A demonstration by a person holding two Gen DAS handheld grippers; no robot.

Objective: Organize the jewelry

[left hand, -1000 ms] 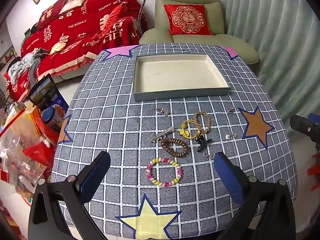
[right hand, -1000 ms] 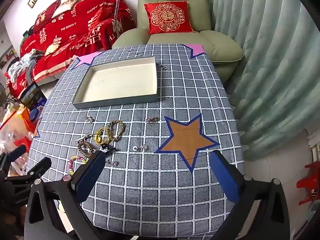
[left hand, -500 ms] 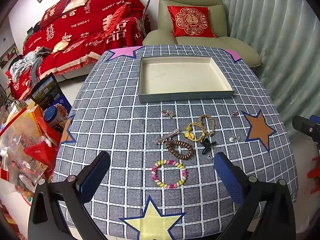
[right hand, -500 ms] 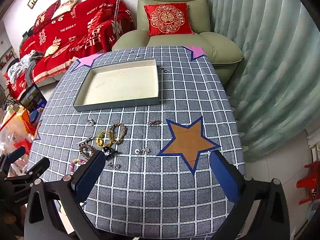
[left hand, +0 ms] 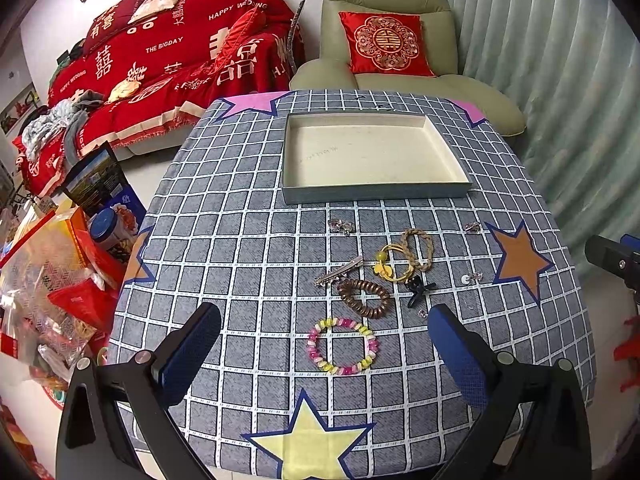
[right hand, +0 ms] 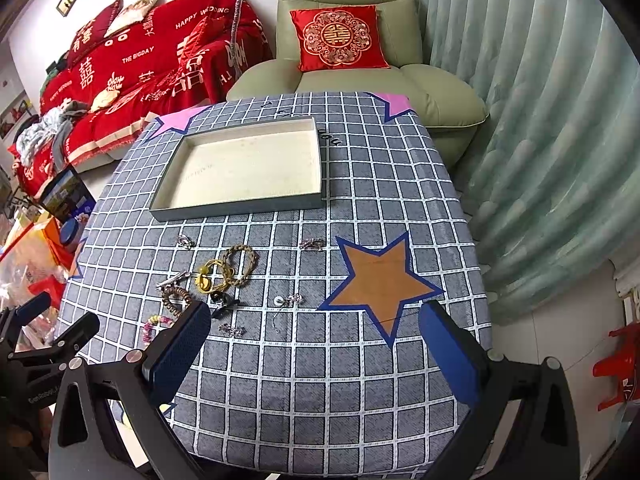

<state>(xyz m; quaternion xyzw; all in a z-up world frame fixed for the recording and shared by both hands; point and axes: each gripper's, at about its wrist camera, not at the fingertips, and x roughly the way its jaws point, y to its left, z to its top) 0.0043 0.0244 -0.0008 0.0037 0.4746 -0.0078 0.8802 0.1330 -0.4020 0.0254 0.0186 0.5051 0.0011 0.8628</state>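
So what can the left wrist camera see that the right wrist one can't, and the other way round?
Only the left wrist view shows the yellow star on the cloth and the whole pastel bead bracelet, with the left gripper open around it. Only the right wrist view shows the open right gripper and the black lettering beside the tray. Both show the empty tray, the brown star, the braided bracelet and the green armchair.
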